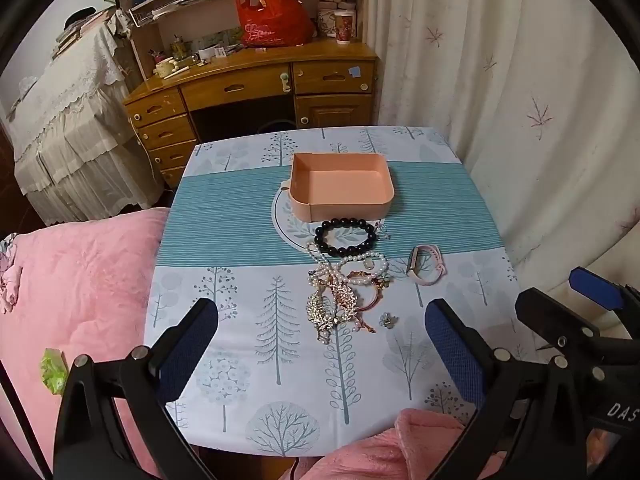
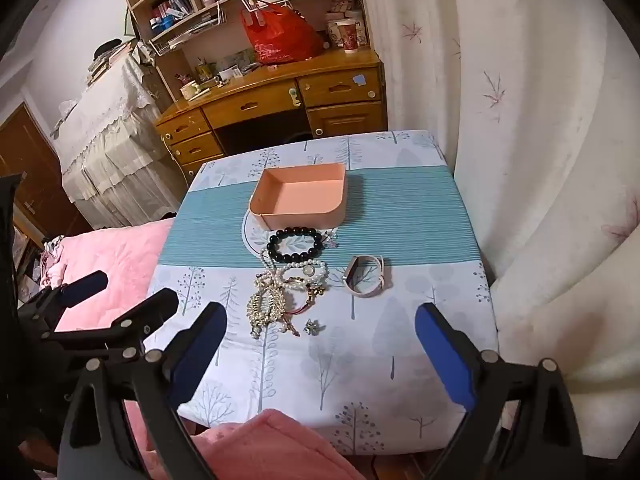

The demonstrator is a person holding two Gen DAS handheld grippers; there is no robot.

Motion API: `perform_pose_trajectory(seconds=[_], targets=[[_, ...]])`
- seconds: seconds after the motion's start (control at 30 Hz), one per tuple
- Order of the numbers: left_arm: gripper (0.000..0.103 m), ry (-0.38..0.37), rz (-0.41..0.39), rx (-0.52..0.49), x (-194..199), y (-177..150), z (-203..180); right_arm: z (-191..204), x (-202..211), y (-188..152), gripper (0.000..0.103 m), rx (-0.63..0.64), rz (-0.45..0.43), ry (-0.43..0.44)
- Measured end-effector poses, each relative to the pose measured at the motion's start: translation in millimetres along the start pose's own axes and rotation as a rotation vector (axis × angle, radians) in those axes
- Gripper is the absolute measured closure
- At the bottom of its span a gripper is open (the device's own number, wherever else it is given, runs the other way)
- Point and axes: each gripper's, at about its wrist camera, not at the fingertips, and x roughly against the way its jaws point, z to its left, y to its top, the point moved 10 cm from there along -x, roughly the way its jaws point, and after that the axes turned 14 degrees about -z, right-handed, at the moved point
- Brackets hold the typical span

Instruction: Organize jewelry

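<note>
A fold of pink blanket [image 1: 432, 436] lies nearest, under both grippers, at the near edge of the table [image 1: 224, 360]. The left gripper [image 1: 320, 348] and right gripper [image 2: 320, 344] hover with fingers spread wide, holding nothing. Ahead stands the empty pink tray [image 1: 340, 186]. Between tray and fingers the jewelry runs away from them in a line: black bead bracelet [image 1: 346, 237], pearl and gold tangle [image 1: 344, 292], small brooch [image 1: 387, 320]. The watch [image 2: 366, 276] lies rightward, seemingly nearer the right gripper.
</note>
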Motion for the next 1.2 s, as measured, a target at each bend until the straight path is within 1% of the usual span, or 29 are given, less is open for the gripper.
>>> perform_pose_trajectory(seconds=[0.03,0.07,0.1,0.23,0.33,0.4,0.47,0.87,1.2], targets=[[0.001,-0.002,-0.002,0.000,0,1,0,1,1,1,0.007,-0.003,-0.002,0.001],[0.001,0.013,-0.011,-0.007,1,1,0,1,1,1,0.007,-0.001,-0.003,-0.002],[0.001,0.007,-0.013,-0.001,1,1,0,3,2,1,0.007,0.003,-0.005,-0.003],[0.001,0.012,-0.007,-0.002,1,6,2,7,-1,0,0.007,0.007,0.005,0.010],[0.001,0.000,-0.012,0.007,0,12,1,6,-5,0,0.007,0.017,0.005,-0.008],[0.001,-0.002,-0.023,0.015,1,12,5,9,-8,3,0.007,0.027,-0.007,-0.011],[0.001,-0.003,-0.028,0.019,0,12,5,11,2,6,0.007,0.025,-0.024,-0.003],[0.001,-0.009,-0.031,0.016,-3,12,6,12,1,5,0.007,0.028,-0.025,-0.004],[0.001,-0.014,-0.045,0.016,-6,19,6,14,-4,3,0.007,0.025,-0.023,0.012]])
